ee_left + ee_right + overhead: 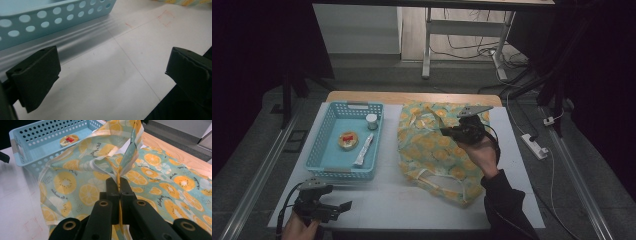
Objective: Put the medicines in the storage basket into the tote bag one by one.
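A fabric bag (pixel 435 150) printed with orange and kiwi slices lies on the white table (pixel 377 195), right of centre. My right gripper (pixel 447 132) hovers over its upper part, shut on a fold of the bag's fabric (pixel 119 177), which is lifted up between the jaws. My left gripper (pixel 346 205) rests low at the near left table edge, jaws wide open with nothing between them. Its fingers (pixel 35 75) frame bare tabletop. A light blue perforated basket (pixel 326 145) stands at the left.
The basket holds a round red-labelled tin (pixel 348 140), a small white cup (pixel 371 121) and a white sachet (pixel 363 150). The basket's wall (pixel 50 17) lies just beyond my left gripper. A power strip (pixel 534 145) sits off the table's right edge.
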